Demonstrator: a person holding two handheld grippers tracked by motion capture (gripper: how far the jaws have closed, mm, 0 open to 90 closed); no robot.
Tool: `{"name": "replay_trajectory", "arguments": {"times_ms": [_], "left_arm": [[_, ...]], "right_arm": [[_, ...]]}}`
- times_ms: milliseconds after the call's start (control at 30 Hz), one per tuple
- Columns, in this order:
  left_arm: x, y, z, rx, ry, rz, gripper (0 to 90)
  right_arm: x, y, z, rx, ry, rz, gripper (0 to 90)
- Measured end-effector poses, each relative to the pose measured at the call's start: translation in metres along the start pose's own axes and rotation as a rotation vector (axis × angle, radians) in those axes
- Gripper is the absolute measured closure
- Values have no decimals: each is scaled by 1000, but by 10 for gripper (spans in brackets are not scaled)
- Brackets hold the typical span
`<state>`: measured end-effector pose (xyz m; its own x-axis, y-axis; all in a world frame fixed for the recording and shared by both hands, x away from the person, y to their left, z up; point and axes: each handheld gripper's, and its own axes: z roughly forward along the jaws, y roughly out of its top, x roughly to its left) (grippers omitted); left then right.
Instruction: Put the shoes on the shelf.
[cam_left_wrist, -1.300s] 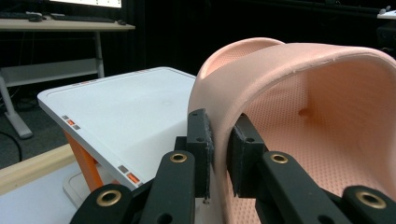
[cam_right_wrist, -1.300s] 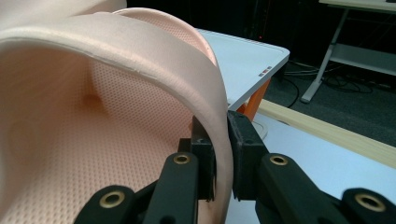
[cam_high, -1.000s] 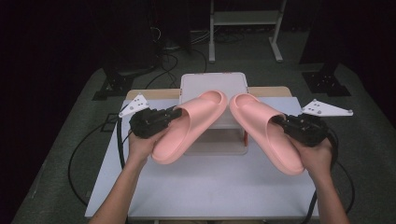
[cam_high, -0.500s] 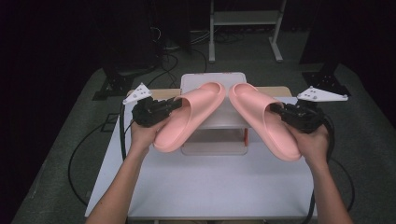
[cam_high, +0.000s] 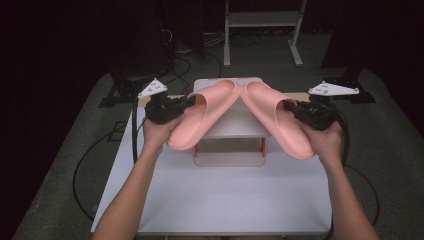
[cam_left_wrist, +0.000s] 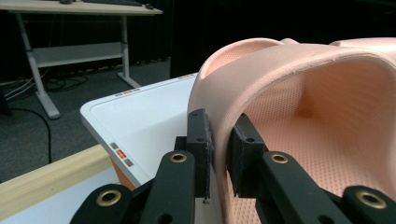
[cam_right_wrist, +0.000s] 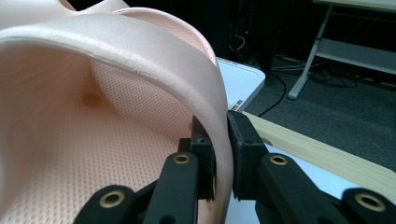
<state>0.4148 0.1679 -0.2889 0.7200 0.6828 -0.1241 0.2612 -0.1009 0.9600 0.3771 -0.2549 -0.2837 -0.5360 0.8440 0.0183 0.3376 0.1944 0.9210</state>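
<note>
Two pink slippers are held in the air above a small white two-level rack (cam_high: 235, 125) in the middle of the table. My left gripper (cam_high: 186, 102) is shut on the strap of the left slipper (cam_high: 200, 117), whose toe points toward the rack's far end. In the left gripper view the strap (cam_left_wrist: 243, 70) runs between the two black pads (cam_left_wrist: 198, 140). My right gripper (cam_high: 295, 109) is shut on the strap of the right slipper (cam_high: 275, 117). The right gripper view shows that strap (cam_right_wrist: 187, 70) pinched between the pads (cam_right_wrist: 245, 140). The slippers' toes nearly meet over the rack.
The white table (cam_high: 225, 195) has a wooden strip (cam_right_wrist: 327, 154) along its far edge. Black cables (cam_high: 95, 160) trail over the grey floor at the left. A white desk frame (cam_high: 260, 30) stands farther back.
Both hands have moved forward and closer together, carrying the slippers up over the rack. The toes are nearer each other than a second ago.
</note>
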Motion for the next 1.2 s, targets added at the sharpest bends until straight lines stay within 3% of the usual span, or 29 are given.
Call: {"name": "replay_trajectory", "arguments": {"times_ms": [467,833,1200], "left_arm": [[14,8,20,39,63,-11,802],[15,11,36,70,96,-28,781],[15,12,42,70,109,-58,759]], "right_arm": [[-9,9,30,39,-26,35,810],[-14,15,43,77,-59,62,784],[-14,21,56,79,-52,103,751]]}}
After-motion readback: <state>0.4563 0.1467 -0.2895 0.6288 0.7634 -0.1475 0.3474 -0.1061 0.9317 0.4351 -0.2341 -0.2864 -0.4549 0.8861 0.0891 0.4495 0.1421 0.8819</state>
